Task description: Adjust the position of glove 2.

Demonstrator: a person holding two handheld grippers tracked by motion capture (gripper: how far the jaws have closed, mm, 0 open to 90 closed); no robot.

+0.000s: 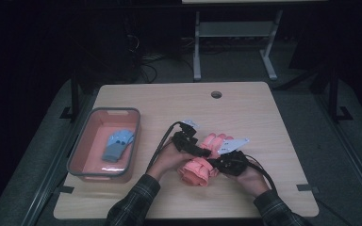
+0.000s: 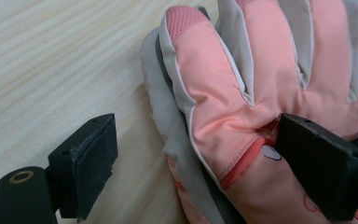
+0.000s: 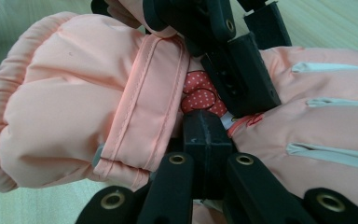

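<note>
A pink padded glove lies on the wooden table, seemingly stacked on a second pink one. My left gripper is open at its finger end. In the left gripper view one pad hovers over bare wood, and the other jaw rests on top of the glove, whose edge lies between them. My right gripper comes in from the right. In the right gripper view its jaws are pressed together on the glove near a red dotted patch at the wrist.
At the table's left stands a grey-rimmed orange bin with a blue-grey glove inside. A cable hole sits near the far edge. Both hands come in from the near edge, cables trailing. A white desk frame stands behind.
</note>
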